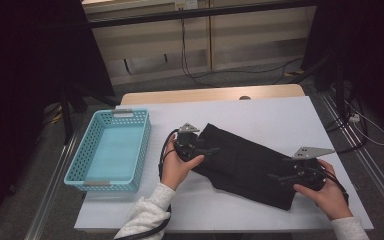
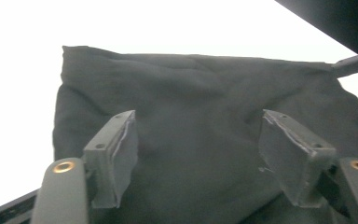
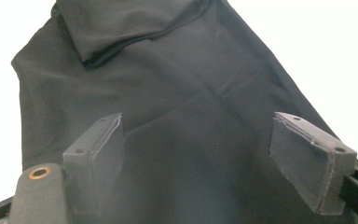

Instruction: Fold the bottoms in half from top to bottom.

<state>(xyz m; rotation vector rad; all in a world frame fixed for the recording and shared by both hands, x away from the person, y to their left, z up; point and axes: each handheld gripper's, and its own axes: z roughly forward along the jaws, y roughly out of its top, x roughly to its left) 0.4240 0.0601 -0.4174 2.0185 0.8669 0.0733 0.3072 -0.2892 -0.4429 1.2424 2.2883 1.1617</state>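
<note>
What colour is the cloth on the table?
The cloth is plain black, with no pattern. It shows best in the right gripper view.

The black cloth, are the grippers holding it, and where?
Nothing is held. Both the left gripper and the right gripper stand open over the black cloth, one at each end, with their jaws wide apart and not pinching it.

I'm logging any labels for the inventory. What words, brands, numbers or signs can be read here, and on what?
None can be read: the black cloth, the blue basket, the white table and both grippers, left and right, carry no legible text.
</note>
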